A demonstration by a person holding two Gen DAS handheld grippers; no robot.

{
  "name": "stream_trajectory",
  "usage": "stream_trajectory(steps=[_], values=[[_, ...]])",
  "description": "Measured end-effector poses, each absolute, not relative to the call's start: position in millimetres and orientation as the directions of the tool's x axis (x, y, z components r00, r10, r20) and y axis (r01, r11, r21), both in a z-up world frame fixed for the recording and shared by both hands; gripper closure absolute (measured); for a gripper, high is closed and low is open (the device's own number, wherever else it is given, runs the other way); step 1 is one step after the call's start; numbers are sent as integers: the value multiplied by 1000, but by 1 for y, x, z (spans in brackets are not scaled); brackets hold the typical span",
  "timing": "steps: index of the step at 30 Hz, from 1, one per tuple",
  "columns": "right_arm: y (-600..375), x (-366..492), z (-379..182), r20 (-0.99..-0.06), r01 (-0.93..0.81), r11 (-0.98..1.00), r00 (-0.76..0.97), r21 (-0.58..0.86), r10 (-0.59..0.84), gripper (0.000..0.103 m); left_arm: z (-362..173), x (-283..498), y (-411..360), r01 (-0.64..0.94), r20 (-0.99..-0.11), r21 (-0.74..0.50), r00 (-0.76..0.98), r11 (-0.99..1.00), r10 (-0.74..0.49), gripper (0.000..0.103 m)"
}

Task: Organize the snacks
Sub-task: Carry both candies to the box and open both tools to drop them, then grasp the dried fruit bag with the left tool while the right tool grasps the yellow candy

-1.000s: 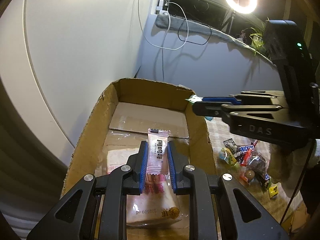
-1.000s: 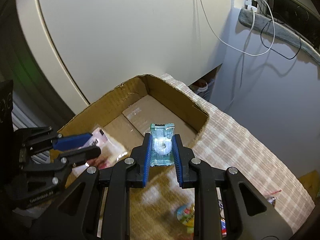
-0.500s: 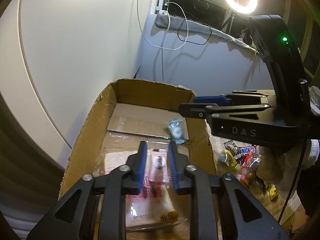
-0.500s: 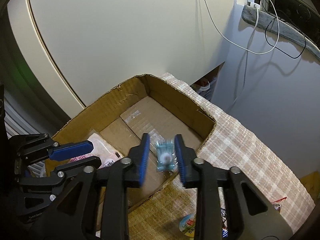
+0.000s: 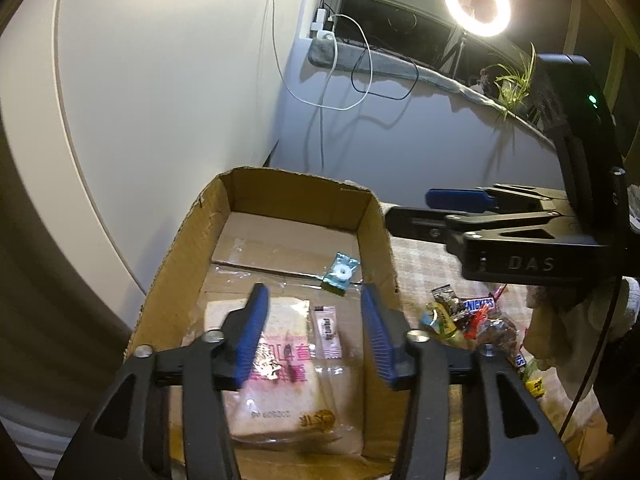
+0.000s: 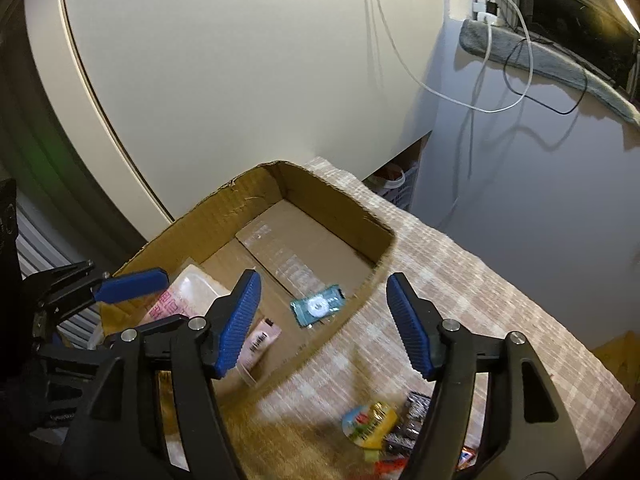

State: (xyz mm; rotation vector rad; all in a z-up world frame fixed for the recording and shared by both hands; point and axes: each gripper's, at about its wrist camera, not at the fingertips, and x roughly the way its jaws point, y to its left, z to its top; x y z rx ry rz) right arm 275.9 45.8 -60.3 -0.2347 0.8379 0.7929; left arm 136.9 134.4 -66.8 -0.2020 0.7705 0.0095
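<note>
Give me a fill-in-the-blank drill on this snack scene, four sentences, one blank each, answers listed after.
1. The teal candy packet lies inside the ______ box.
2. The slim pink sachet lies beside a large bag printed with ______ lettering.
3. The loose pile of snacks not yet sorted sits on a ______ tablecloth.
4. The left gripper and the right gripper are opening, and each holds ______.

Missing words: cardboard; pink; checked; nothing
</note>
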Motion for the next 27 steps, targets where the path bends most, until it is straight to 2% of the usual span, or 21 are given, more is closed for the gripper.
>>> stream_trajectory(steps=[1,4,14,27], values=[[41,275,-59,-738,-705,700,412,113,534,26,-66,135,134,-86,-691,-189,719,978,-71,42],[24,271,-52,-729,-694,709,419,129,542,15,-62,131,128,-74,-684,-199,725,977,-85,42],[-46,254,-43,-735,-634,761,450,138,508,13,-60,124,93,-4,-678,-221,720,975,-150,42],[-124,236,-70,-779,-564,809,428,166,458,13,-75,121,35,89,-700,-254,671,963,-246,42]])
